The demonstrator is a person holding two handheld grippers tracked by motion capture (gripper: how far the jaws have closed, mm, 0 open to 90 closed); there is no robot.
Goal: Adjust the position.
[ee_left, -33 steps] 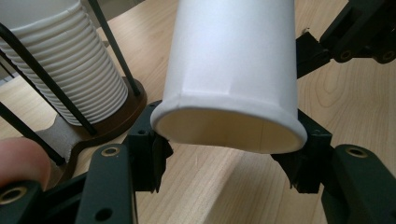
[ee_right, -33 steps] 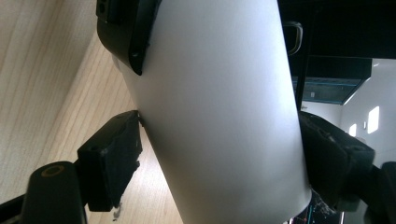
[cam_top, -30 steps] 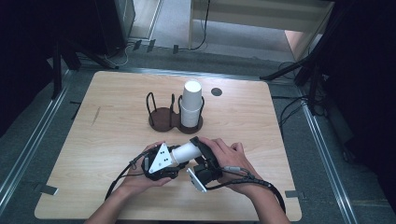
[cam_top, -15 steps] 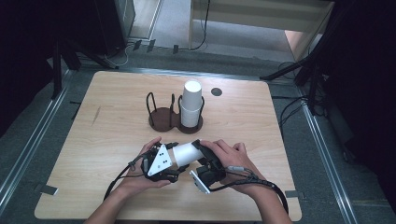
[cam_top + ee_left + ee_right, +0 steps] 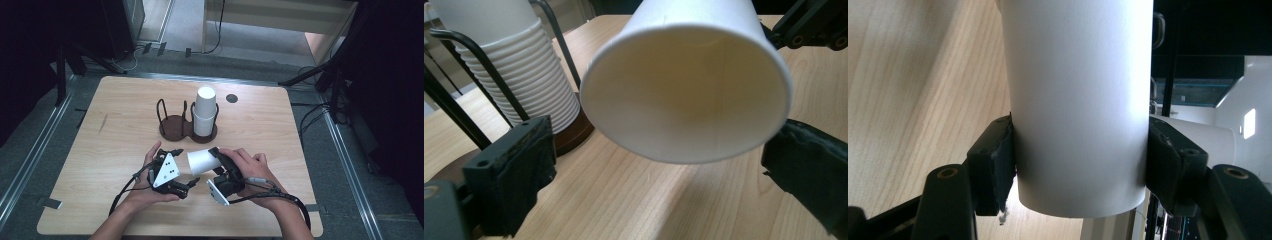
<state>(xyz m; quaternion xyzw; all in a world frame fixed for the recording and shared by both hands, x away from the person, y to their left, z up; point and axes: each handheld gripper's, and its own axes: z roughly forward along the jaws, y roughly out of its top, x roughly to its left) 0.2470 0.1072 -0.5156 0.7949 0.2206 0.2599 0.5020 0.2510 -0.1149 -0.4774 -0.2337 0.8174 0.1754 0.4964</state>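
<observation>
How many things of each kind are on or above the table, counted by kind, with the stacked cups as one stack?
Loose white paper cup, held on its side: 1
Stack of white paper cups: 1
Dark brown two-ring wire cup holder: 1
Hand-held black two-jaw grippers, left gripper and right gripper: 2
Total: 5

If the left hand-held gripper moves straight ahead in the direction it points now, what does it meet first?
Most likely the white paper cup: its open mouth faces the left hand-held gripper, just beyond the open jaws, which have just been opening. The right hand-held gripper holds the cup. Exact depth is unclear.
</observation>
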